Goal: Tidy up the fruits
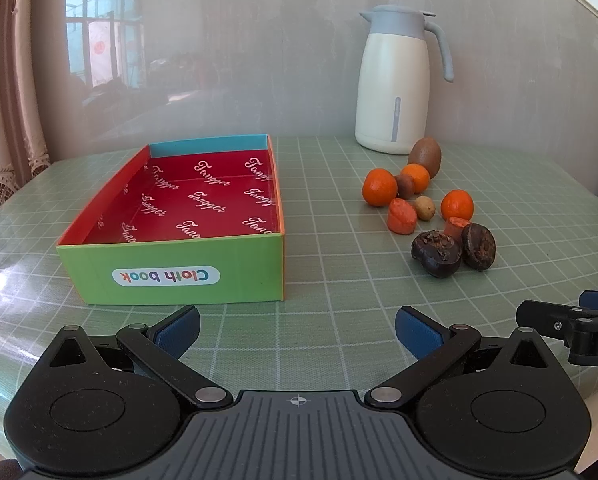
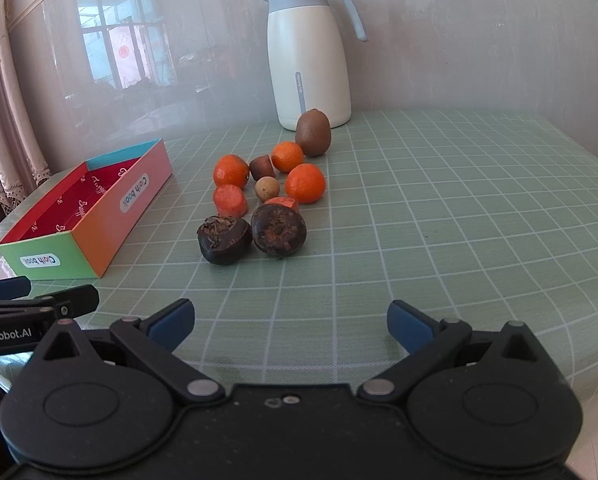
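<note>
Both tools, left tool [image 1: 297, 330] and right tool [image 2: 289, 320], were held wide and empty. The fruits [image 2: 267, 196] lay clustered at twelve o'clock, touching (possibly); neighbours could be rolled away from the box [image 2: 111, 216] when one is picked.

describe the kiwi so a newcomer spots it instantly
Find the tall white jug with grey lid at the table's back. The fuzzy brown oval kiwi stands upright just in front of it, heading the fruit cluster. Its neighbours are smooth orange mandarins.
</note>
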{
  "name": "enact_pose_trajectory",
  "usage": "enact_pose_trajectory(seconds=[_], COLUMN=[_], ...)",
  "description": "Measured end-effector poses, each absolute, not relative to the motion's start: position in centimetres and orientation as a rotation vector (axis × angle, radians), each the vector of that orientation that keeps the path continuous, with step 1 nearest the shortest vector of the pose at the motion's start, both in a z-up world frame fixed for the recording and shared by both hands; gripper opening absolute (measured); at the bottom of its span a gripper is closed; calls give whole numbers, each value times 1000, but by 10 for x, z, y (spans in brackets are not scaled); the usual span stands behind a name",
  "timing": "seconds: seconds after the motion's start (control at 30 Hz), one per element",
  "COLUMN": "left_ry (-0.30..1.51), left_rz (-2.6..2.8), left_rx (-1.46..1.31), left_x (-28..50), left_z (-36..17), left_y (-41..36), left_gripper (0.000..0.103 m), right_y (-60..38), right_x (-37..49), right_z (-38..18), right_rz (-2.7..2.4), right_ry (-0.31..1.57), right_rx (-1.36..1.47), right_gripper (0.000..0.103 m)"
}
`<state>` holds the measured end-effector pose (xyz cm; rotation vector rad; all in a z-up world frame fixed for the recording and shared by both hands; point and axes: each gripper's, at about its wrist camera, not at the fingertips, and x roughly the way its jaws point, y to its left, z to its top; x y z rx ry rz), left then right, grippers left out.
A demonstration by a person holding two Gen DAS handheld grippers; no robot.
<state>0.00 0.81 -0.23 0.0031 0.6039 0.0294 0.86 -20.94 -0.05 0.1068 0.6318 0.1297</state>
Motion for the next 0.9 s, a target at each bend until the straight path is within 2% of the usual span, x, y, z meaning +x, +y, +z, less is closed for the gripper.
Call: enact_pose_trajectory(seconds=[0.9], left_ry=[603], left_rz=[34], left_rx=[3], left_x=[1], left_z=[-2], left_y=[8], left_gripper=[103], right_y=[-210], right_x=[9], right_z=[-1], right_rz=[124], right_ry=[636], right_rx=[109], right_gripper=[103])
